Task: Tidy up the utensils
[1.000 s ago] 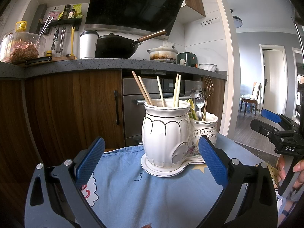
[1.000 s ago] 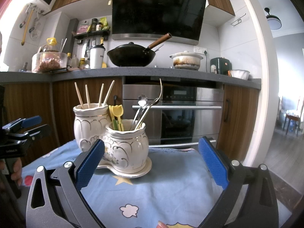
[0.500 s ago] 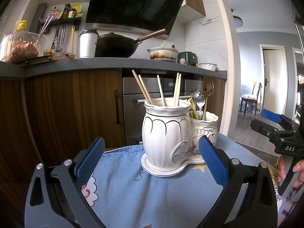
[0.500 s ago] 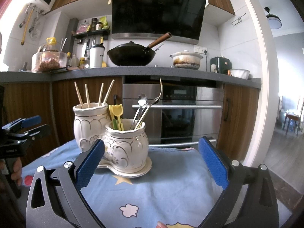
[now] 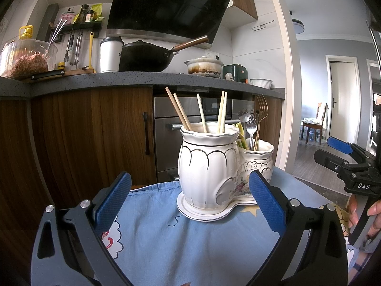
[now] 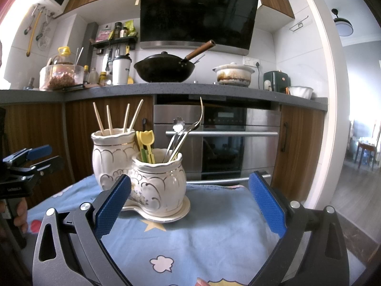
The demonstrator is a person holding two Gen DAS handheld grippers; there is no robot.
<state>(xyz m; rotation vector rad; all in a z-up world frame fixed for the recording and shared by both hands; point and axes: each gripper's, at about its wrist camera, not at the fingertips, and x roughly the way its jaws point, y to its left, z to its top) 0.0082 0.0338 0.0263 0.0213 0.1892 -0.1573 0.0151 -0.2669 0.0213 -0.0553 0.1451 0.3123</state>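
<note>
A white ceramic double utensil holder (image 5: 209,174) stands on a blue cloth (image 5: 181,243). Its tall pot holds several chopsticks (image 5: 202,114). Its short pot (image 6: 159,183) holds forks and a spoon (image 6: 183,133) and yellow and green plastic utensils (image 6: 146,145). My left gripper (image 5: 190,202) is open and empty, just short of the tall pot. My right gripper (image 6: 190,205) is open and empty, a little in front of the short pot. Each gripper shows at the edge of the other's view: the right one (image 5: 343,152) and the left one (image 6: 35,155).
Behind the table are wooden cabinets (image 5: 95,138) and a steel oven (image 6: 221,140) under a grey counter (image 5: 142,78) with a wok (image 6: 166,69), a pot and jars. A doorway (image 5: 340,109) opens to the right. The cloth's edges lie beyond the holder.
</note>
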